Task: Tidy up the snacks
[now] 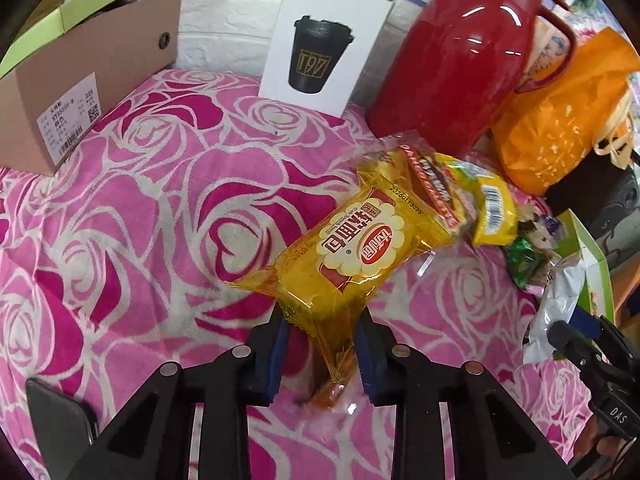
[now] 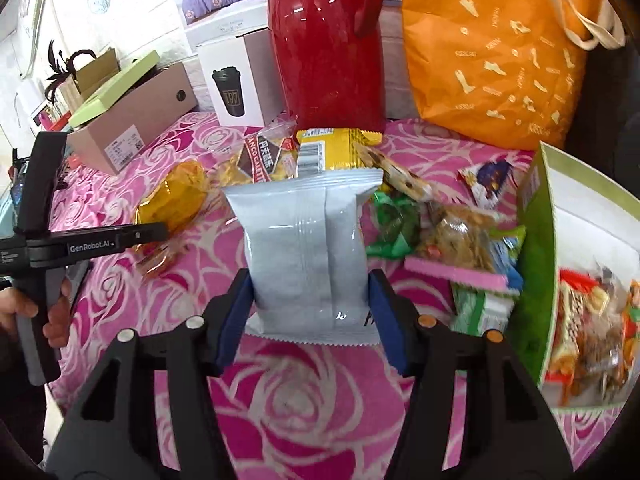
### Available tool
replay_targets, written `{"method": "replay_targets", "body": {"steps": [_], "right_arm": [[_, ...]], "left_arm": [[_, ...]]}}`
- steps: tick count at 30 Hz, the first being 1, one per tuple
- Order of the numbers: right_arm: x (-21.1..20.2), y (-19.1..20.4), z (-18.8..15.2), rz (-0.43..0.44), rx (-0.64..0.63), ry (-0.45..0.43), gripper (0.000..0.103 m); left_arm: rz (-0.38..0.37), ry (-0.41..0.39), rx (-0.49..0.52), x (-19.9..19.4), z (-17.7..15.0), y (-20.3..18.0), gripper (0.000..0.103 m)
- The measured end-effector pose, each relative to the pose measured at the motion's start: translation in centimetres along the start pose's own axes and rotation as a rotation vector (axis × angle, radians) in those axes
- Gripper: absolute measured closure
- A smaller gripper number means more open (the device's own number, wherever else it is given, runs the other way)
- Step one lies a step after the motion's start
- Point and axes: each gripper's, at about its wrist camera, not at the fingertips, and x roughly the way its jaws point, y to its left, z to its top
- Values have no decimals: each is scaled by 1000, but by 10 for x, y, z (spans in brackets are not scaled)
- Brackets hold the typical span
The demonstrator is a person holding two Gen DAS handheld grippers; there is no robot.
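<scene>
The left gripper (image 1: 322, 344) is clamped on the lower end of a yellow bread packet (image 1: 352, 256), a glossy see-through amber wrapper with a white scalloped label carrying red and dark characters and a printed date code along one edge; the packet rises tilted away from the gripper over the pink rose-patterned cloth (image 1: 140, 208) on the worktop. The right gripper (image 2: 308, 312) is clamped on a silver-grey packet (image 2: 304, 240), held upright with its plain back seam facing the camera and its serrated bottom edge just below the blue pads (image 2: 236, 312). Just beyond lies a loose pile of snacks (image 2: 420, 216): a yellow barcoded pack, a brown biscuit wrapper, green and clear sachets. To the right of the pile stands a green-rimmed box (image 2: 536, 240) with more wrapped snacks inside. Farther back stand a red thermos jug (image 2: 324, 48), an orange bag (image 2: 492, 52), a white cup carton (image 1: 320, 44) and a brown shoebox (image 1: 92, 76).
</scene>
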Motion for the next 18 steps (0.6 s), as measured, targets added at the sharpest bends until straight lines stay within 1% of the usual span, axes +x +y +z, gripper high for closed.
{"method": "replay_targets", "body": {"steps": [4,5,6,7,8,9,10,12,13,14,15,18], "right_arm": [[-21,-10,-23,6,35,35,43],[-24,-12,-29,14,44,39,43],[-26,-15,-36,27,60,49,43],[-25,-16,-39,30,67,61,43],[-21,-18,-45,27,69,91,43],[-16,-20,-48,14,72,108,43],[-10,-22,-53,-13,85,127,43],[-5,-24,-57,-24,104,137,41],[-6,-23,-58,-22,108,128,33],[-9,-22,-58,-17,102,118,22],[-13,-19,-58,-15,89,102,18],[-21,-18,-59,-13,73,82,18]], "left_arm": [[-23,4,53,-24,-20,-11,72],[-28,5,67,-29,-24,-13,70],[-27,0,82,-35,-28,-16,66],[-26,-6,95,-41,-33,-18,58],[-26,-7,105,-45,-37,-19,51],[-20,-5,108,-46,-40,-20,34],[-9,-9,107,-47,-42,-20,28],[11,-16,118,-47,-44,-23,27],[16,-8,125,-45,-44,-24,27],[12,-1,133,-43,-43,-27,27],[-7,0,149,-41,-40,-30,26],[-43,-10,230,-37,-30,-46,23]]}}
